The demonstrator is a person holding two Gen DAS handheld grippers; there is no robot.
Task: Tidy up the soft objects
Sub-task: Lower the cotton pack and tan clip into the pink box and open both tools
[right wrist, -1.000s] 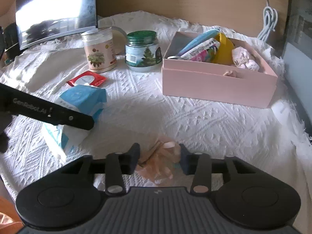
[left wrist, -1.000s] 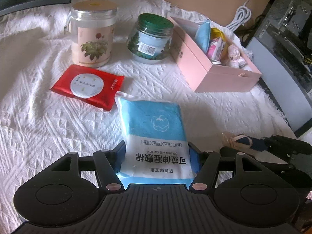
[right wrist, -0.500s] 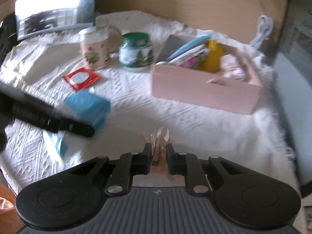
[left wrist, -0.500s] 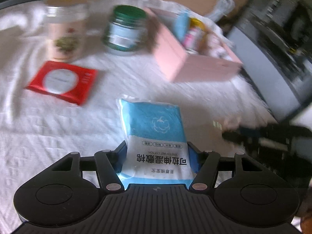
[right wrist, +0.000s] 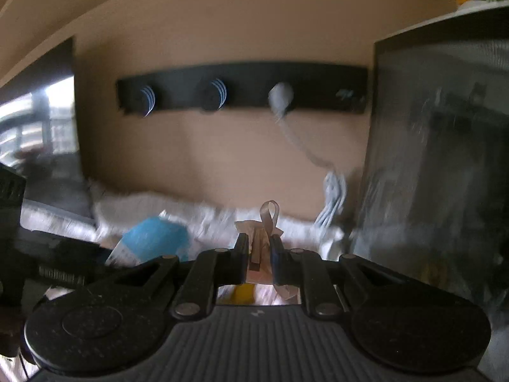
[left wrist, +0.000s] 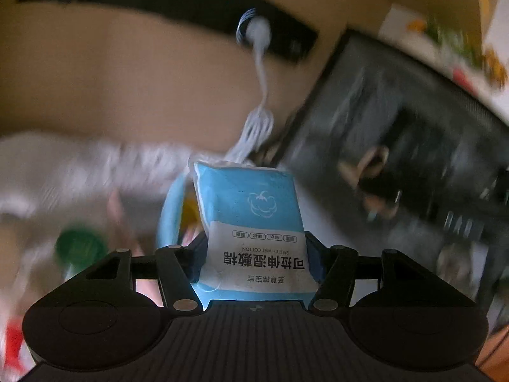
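Left wrist view, heavy motion blur. Far left, low: a red smear (left wrist: 12,343) I take for the red packet, though the blur leaves me unsure. Next, a green jar lid (left wrist: 79,246) on the white textured cloth (left wrist: 63,159) covering the surface. Centre: my left tool (left wrist: 254,254) grips the blue-and-white wet cotton pack (left wrist: 251,222), its pads pressed on the pack's lower sides, the pack standing upright between them. Behind it, a light blue curved rim (left wrist: 168,210) and a bit of yellow, too smeared to identify. Above, a white plug and cable (left wrist: 261,73) hang from a black power strip (left wrist: 191,0) on the tan wall. Right: a dark glass-fronted case (left wrist: 397,159).

Right wrist view. Far left, low: the left tool's dark body (right wrist: 60,264), with the blue pack (right wrist: 152,242) just beside it, held off the cloth. Centre: my right tool (right wrist: 259,254) is clamped nearly together on a small beige pouch with a ribbon loop (right wrist: 268,219), the loop sticking up past the fingertips. Behind, the power strip (right wrist: 318,86) with the white plug. Right: the dark case (right wrist: 445,159).
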